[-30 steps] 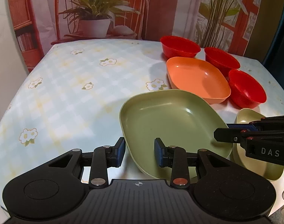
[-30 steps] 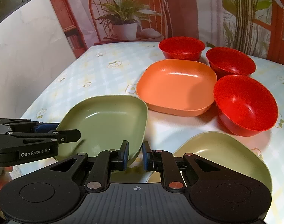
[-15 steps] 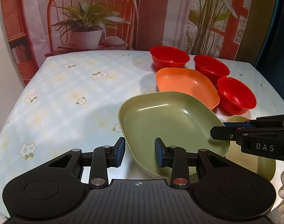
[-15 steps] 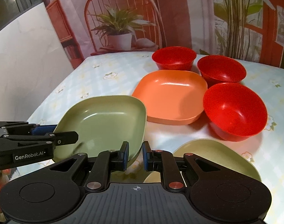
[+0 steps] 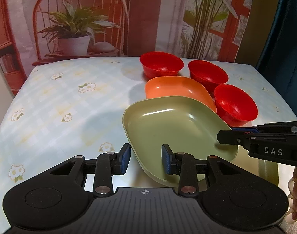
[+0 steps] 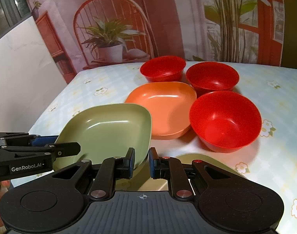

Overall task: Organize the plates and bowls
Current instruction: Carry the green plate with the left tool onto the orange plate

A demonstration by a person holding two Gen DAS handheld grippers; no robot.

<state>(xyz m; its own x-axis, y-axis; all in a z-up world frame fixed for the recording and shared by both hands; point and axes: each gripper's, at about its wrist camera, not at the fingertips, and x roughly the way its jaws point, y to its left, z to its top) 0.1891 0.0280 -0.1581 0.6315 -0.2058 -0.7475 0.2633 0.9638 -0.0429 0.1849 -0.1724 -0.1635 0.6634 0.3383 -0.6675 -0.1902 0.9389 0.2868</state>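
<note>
Behind the table (image 5: 50,105), with its pale blue checked cloth printed with small white flowers, hangs a printed backdrop (image 6: 164,19) of a red chair, a potted plant and tall stems. Nearest the grippers is a green plate (image 5: 175,128), square with rounded corners and raised off the cloth, tilted a little. The left gripper (image 5: 146,157) has its blue-padded fingers set apart with the plate's near left rim between them; the gap between the pads is wider than the rim, and whether the pads actually press it cannot be told. The right gripper (image 6: 142,162) has its fingers drawn close with only a narrow gap, and the plate's near right corner sits in that gap; again, firm contact cannot be told from these views. In the left wrist view the right gripper reaches in from the right edge, its finger lying over the plate's right rim. Under and just right of the lifted plate lies a second green plate (image 6: 199,159), mostly hidden by the grippers. Just beyond the lifted plate sits an orange plate (image 6: 164,105) flat on the cloth, its near edge overlapped by the green one in the left wrist view. Around the orange plate stand three red bowls: a far bowl (image 6: 163,68) behind it, a middle bowl (image 6: 212,76) at its back right, and a near bowl (image 6: 225,119) just beside its right edge.
</note>
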